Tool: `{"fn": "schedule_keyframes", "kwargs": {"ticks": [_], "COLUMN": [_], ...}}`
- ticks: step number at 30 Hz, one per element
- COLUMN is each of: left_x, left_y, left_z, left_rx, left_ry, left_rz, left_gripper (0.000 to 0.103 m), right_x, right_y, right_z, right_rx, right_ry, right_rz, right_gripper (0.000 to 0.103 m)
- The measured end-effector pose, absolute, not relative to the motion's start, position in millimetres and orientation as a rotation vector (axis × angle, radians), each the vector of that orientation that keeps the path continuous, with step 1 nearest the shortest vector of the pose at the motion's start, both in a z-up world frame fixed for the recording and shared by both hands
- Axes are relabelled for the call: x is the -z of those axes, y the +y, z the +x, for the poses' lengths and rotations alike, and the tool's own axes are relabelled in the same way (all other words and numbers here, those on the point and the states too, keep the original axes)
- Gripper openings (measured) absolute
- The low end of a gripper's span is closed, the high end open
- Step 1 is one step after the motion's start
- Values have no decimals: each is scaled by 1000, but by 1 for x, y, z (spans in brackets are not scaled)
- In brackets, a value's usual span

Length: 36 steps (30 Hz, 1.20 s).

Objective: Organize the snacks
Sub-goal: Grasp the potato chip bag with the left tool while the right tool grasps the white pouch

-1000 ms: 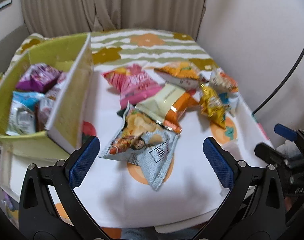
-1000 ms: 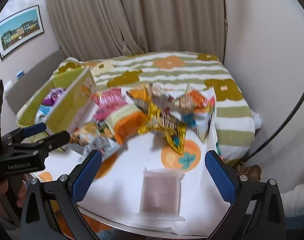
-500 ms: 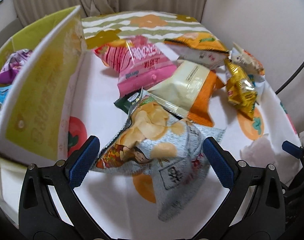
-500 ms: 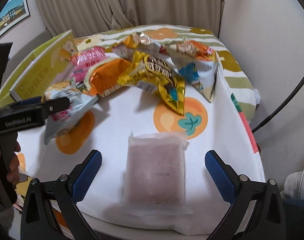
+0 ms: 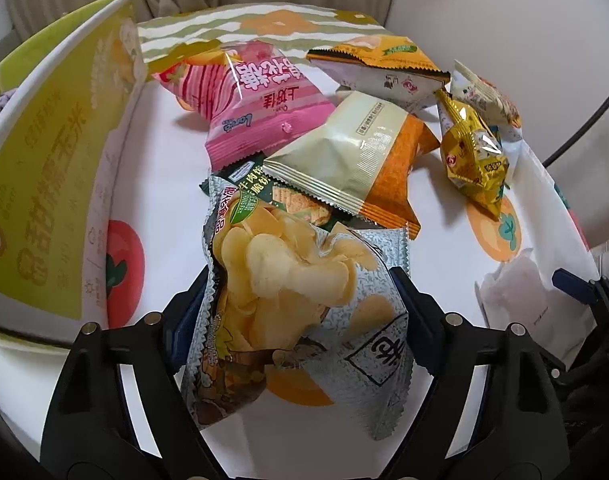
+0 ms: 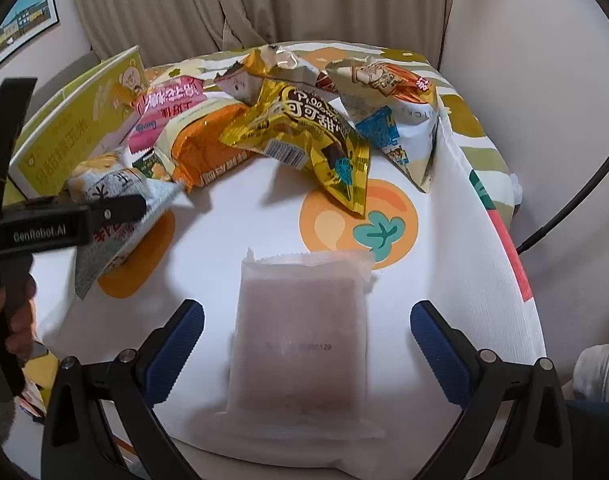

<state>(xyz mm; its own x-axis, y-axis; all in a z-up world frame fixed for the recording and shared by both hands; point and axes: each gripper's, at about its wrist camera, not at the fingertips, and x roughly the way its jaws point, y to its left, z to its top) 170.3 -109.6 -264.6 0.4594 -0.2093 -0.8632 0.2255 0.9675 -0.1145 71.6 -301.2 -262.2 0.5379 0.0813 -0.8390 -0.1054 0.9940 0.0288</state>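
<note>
Both tools have dropped closer: left tool [image 5: 300,312] now pinches the silver chip bag [image 5: 296,300] across its width, its long axis running straight ahead. Right tool [image 6: 306,344] is spread, straddling the frosted white packet [image 6: 300,336] lying lengthwise on the surface [image 6: 464,280].

left gripper [image 5: 300,312] jaws closed in against a bag's sides, right gripper [image 6: 306,344] jaws spread wide, hovering low

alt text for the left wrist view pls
The left gripper has its blue-padded jaws closed on a grey potato chip bag on a white fruit-print tablecloth. Beyond lie more snack packets; a yellow-green box stands left.
</note>
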Motion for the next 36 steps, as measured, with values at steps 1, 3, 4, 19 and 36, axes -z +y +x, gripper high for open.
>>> {"fn": "schedule_keyframes", "kwargs": {"ticks": [1,3,4,19,36], "left_x": [264,263,262,260,236], "left_y": [-109,-110,-110,-101,-94], "left_z": [170,169,169,155,144], "left_rx": [268,266,266,252,226], "left_ry": [1061,1068,1068,1064,1021], "left_rz": [18,25,27,38,8], "left_gripper": [78,77,75,75,74], "right_x": [263,265,267,286,268], "right_y": [-301,-300,-299,-283,-287], "right_z": [71,69,69,70,81], "right_rx": [-111,-107,-103,-86,-92], "right_ry": [1000,1002,1003,1042,1016], "right_rz": [-30,-33,-35,-84,-38], "right_gripper": [103,103,103,70,58]}}
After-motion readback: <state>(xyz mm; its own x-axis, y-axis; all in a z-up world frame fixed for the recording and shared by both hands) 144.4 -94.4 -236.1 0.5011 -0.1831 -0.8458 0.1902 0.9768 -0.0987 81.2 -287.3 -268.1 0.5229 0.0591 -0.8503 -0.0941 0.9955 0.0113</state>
